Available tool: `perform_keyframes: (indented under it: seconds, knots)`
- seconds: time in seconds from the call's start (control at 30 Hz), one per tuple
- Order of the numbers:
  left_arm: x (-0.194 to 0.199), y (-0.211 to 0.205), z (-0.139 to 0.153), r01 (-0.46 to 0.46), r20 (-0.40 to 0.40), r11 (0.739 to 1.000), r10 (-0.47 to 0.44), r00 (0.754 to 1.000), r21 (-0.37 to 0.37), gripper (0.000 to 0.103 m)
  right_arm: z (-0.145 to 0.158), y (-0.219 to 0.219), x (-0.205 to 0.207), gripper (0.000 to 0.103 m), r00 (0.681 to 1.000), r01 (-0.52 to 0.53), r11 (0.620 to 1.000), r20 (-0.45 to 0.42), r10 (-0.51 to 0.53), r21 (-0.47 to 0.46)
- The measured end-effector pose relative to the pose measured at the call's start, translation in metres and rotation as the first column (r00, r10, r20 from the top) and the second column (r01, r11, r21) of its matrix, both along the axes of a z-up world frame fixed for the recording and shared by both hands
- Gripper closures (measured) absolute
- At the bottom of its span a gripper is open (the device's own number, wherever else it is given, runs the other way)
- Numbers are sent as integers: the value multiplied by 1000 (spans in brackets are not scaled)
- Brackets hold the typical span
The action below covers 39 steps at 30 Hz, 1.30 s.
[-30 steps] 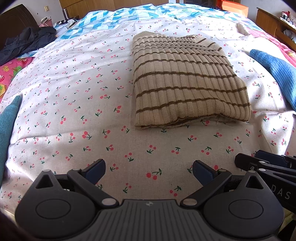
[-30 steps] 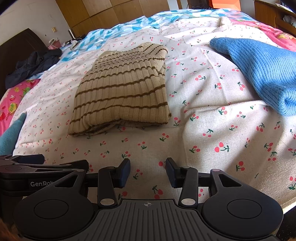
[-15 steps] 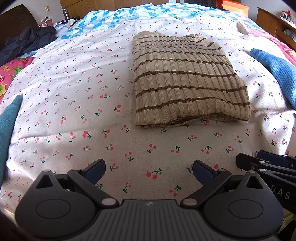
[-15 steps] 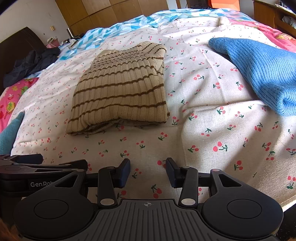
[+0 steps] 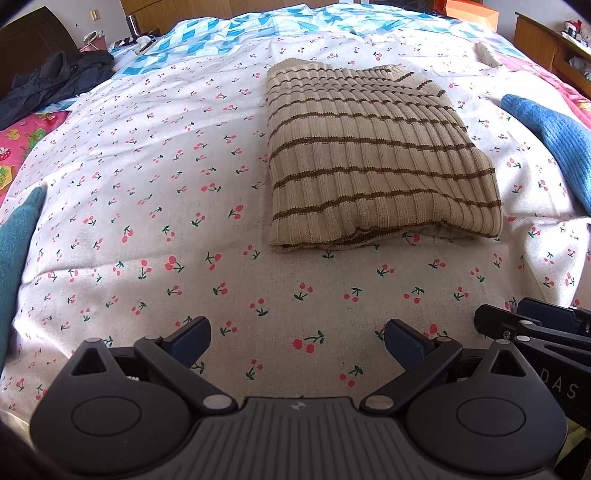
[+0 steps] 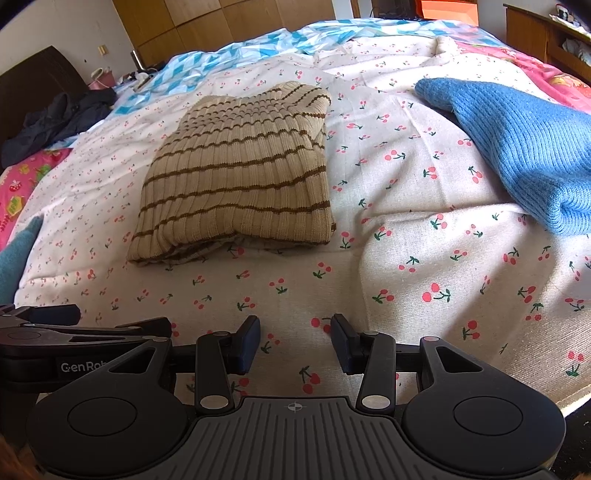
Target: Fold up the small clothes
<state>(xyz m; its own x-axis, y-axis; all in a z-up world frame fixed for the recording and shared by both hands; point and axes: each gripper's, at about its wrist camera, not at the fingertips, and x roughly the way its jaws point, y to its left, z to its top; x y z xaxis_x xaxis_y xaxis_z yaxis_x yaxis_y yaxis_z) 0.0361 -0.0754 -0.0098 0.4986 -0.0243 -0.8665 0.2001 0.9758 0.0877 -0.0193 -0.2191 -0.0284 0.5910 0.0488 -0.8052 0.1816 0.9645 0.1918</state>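
A beige sweater with brown stripes (image 5: 373, 162) lies folded into a rectangle on the cherry-print bedsheet (image 5: 147, 206); it also shows in the right wrist view (image 6: 240, 177). My left gripper (image 5: 297, 341) is open and empty, near the bed's front edge, well short of the sweater. My right gripper (image 6: 294, 343) is open and empty, also short of the sweater, with narrower jaws. The right gripper shows at the left wrist view's right edge (image 5: 535, 328), and the left gripper at the right wrist view's left edge (image 6: 74, 328).
A blue knit garment (image 6: 517, 147) lies to the right of the sweater. A teal garment (image 5: 14, 251) lies at the left edge. A dark jacket (image 5: 55, 81) sits at the far left. A blue patterned quilt (image 5: 240, 33) covers the far end. Wooden furniture (image 6: 546, 33) stands far right.
The right wrist view has shifted slightly, so the sweater and the blue garment sit a little lower and left. The left gripper barely moved. Both grippers stay open.
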Motion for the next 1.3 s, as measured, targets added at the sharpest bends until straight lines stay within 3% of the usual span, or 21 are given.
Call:
perform_keyframes:
  seconds: [1.3]
  knots:
    - [0, -3, 1, 4, 7, 1000, -4, 1000, 18, 0, 3, 2, 0, 61, 1000, 9, 999, -15, -9, -48]
